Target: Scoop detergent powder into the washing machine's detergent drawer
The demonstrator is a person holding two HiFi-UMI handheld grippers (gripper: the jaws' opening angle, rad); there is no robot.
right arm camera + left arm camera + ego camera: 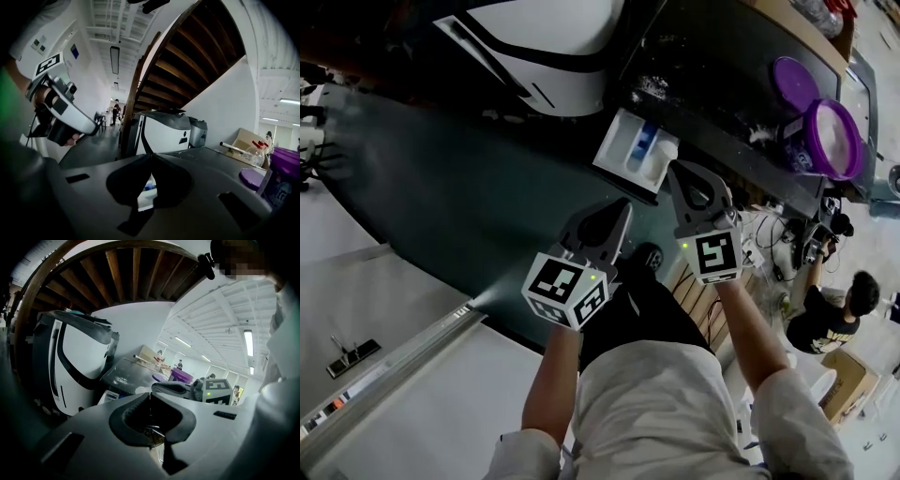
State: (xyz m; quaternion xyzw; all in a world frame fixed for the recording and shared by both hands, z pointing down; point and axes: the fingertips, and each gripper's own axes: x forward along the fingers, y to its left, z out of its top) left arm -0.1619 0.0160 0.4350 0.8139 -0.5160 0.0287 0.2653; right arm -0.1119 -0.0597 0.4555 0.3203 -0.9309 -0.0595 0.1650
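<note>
The white detergent drawer (636,150) with a blue insert stands pulled out from the dark-topped washing machine (712,56). An open purple powder tub (832,139) sits on the machine's top at the right, its purple lid (794,82) lying beside it. My right gripper (681,171) is shut and empty, its tip just right of the drawer. My left gripper (622,208) is shut and empty, lower and left of the drawer. In the right gripper view the drawer (146,191) shows below the closed jaws (151,157). In the left gripper view the tub (181,375) is far off.
A white appliance (553,47) stands left of the washing machine. A seated person (830,314) and a cardboard box (847,380) are at the lower right. Dark floor (441,178) stretches to the left, with a pale ledge (384,366) below it.
</note>
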